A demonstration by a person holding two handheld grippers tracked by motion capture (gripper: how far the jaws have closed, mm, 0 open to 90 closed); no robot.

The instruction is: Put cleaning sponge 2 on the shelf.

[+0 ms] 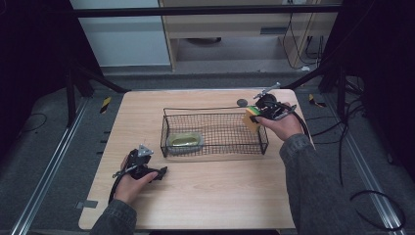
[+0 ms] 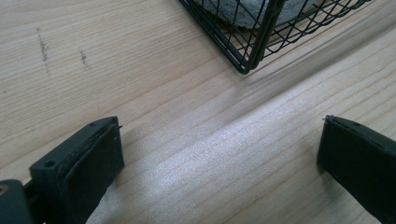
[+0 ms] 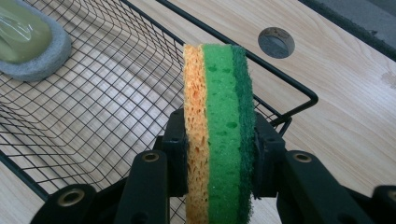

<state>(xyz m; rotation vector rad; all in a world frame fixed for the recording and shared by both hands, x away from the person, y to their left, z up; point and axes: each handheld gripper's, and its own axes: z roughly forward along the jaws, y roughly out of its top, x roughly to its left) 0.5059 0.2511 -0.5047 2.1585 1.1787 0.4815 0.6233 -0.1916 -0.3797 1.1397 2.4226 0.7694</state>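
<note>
My right claw (image 3: 219,154) squeezes the sponge (image 3: 219,126) tight, just above the right end of the wire basket (image 1: 215,147). I should lower it slowly inside, clear of the rim, then let go. My left claw (image 2: 219,158) rests open on the table (image 1: 205,196).

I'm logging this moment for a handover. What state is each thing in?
Layered orange, light green and dark green sponge: held on edge, clamped, over the basket's right end.
Black wire mesh basket: upright on the table, open-topped.
Grey oval pad with yellow-green top: lying flat inside the basket's left end.
Right hand-held gripper: shut on the sponge.
Left hand-held gripper: open, empty, low over the table.
</note>
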